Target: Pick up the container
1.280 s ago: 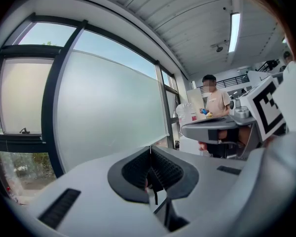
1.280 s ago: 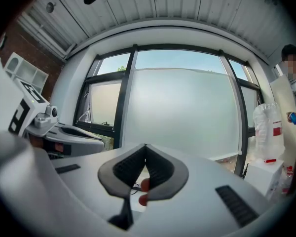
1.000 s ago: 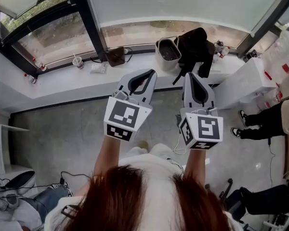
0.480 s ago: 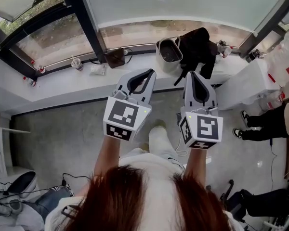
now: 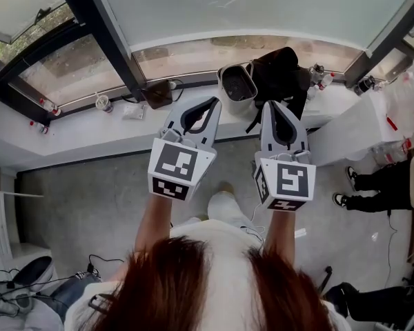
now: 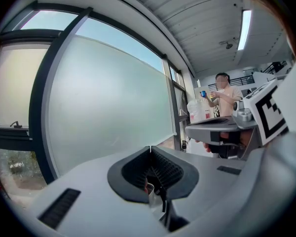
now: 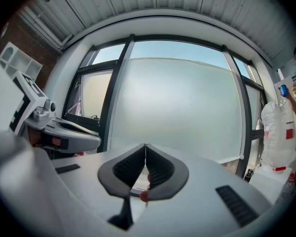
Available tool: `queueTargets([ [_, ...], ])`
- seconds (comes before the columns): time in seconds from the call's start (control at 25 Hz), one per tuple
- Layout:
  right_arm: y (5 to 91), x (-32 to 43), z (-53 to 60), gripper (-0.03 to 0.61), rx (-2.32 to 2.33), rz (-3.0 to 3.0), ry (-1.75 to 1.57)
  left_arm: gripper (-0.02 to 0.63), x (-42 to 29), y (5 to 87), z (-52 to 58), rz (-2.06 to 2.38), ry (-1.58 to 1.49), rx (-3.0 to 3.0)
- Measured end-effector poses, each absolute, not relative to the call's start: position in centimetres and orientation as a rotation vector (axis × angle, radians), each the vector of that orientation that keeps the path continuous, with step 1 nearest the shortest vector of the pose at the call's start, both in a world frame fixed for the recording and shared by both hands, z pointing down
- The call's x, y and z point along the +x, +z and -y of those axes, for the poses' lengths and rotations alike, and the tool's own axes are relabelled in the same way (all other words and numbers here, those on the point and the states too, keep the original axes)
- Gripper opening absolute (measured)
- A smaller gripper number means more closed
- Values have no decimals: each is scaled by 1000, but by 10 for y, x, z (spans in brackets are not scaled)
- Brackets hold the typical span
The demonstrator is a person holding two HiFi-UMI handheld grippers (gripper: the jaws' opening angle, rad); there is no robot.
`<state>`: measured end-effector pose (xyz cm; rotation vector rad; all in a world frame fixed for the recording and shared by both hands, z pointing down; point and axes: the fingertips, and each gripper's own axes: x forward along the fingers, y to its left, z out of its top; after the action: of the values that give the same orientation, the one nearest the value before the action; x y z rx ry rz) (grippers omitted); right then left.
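A: Grey-white tub w/ dark inside, that's the container (image 5: 238, 81). It stands upright on the white window ledge (image 5: 90, 126), touching or just beside a black bag (image 5: 283, 71) on its right.

B: Where is it vs the grippers?

A: Ahead and lower, between the two lines of reach. Left gripper (image 5: 214, 102) has its tip just left of the tub. Right gripper (image 5: 271, 104) has its tip to the right, more in front of the bag. Left looks a bit nearer, judging by the head view only.

B: Long axis?

A: Rim reads oval and seems longer front-to-back across the ledge, not sure tho. Walls look smooth, rigid plastic, thin rim. Can't tell if there's a handle.

B: Jaw state?

A: Both closed, tips meeting, nothing held. The left gripper view (image 6: 149, 148) shows ribbed black pads pinched together at the tip. Same in the right gripper view (image 7: 145, 145). Both cams face the frosted window pane (image 6: 108, 93), and the tub isn't in either.

B: So the next move?

A: Prob. dip down and open one gripper before reaching the rim. Approach not finished yet.
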<state>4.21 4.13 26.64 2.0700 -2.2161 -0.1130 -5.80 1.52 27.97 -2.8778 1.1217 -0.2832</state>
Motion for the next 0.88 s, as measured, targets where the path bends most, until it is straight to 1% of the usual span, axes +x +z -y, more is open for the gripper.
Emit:
queueTargets([
  [0.48, 276, 105, 26, 26, 1979, 2232, -149, 20, 9, 282, 49, -1184, -251, -2856],
  [0.88, 285, 130, 59, 26, 1884, 2257, -223, 21, 34, 292, 80, -1288, -278, -2810],
])
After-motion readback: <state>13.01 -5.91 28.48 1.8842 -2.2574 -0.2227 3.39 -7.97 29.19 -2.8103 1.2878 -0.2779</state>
